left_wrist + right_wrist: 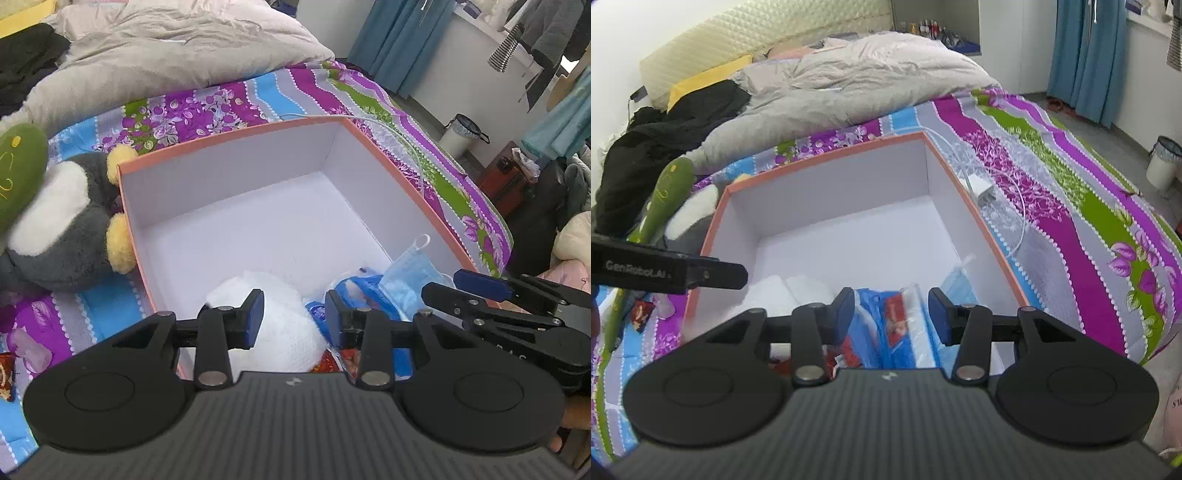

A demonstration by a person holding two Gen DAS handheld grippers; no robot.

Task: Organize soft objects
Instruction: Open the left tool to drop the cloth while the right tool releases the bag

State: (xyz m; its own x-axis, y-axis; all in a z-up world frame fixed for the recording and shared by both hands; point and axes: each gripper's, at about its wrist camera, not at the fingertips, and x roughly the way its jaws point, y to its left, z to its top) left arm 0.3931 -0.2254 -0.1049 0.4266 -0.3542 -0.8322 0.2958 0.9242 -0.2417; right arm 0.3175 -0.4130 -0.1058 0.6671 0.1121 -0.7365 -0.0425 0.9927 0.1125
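Orange-edged box [236,147] sits open on the bed, white inside. Near end holds a fluffy white towel [284,325], a crumpled blue plastic bag [897,325] and a blue face mask [410,273]. Grey-and-white plush penguin [62,221] lies just outside its left wall.

A bed covered by a striped floral sheet [1052,192] carries an open orange-rimmed box [964,192] near its middle. Left of the box lies a grey plush toy [62,221]; right of it, a white charger with cable [982,190]. Farther back a crumpled grey duvet [849,81] and what looks like dark clothing [665,136].
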